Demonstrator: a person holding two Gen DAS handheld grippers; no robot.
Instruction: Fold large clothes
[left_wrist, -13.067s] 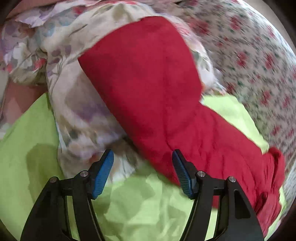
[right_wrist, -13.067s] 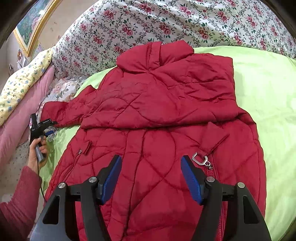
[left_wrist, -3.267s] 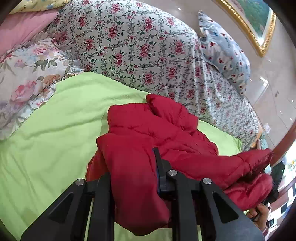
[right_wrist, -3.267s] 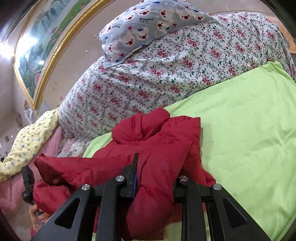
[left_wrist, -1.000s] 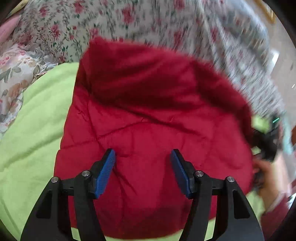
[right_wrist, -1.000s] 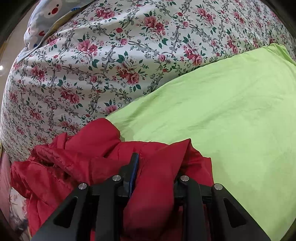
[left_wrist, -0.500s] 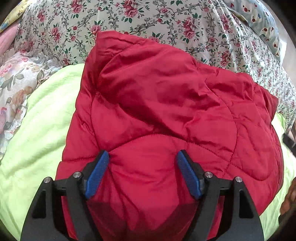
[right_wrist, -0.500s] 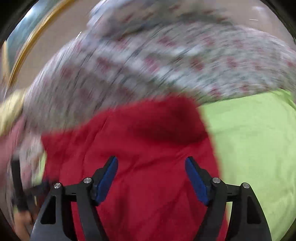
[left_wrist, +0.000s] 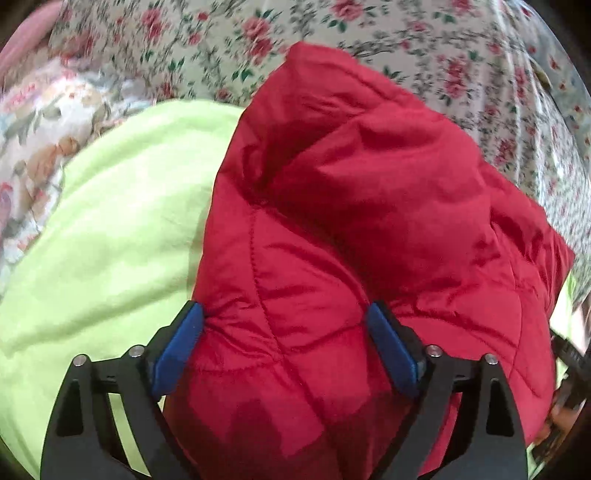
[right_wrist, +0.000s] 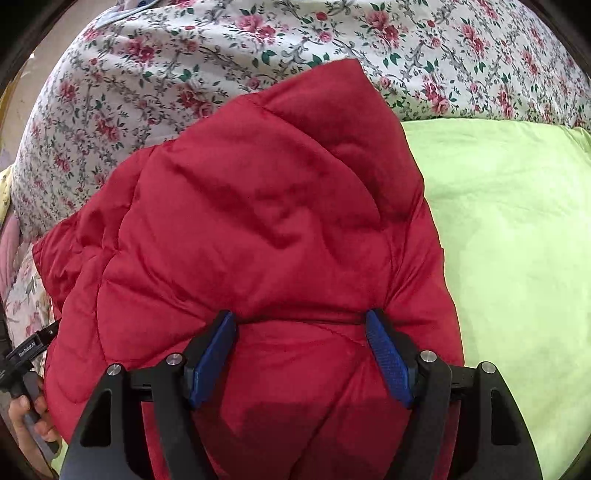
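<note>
Since 0.5 s ago both grippers have been lowered onto the red jacket (right_wrist: 258, 206) | left gripper (left_wrist: 284, 347), right gripper (right_wrist: 299, 350): jaws wide, nothing gripped | jacket folded on green sheet (right_wrist: 517, 240) | step: flattening; next: firm pressing needed.

We see soft, even daylight; no glare. Left view slightly motion-blurred at floral edges, right view sharper. Fisheye bends borders; dark vignette corners. Faint shadows beneath jaws.
</note>
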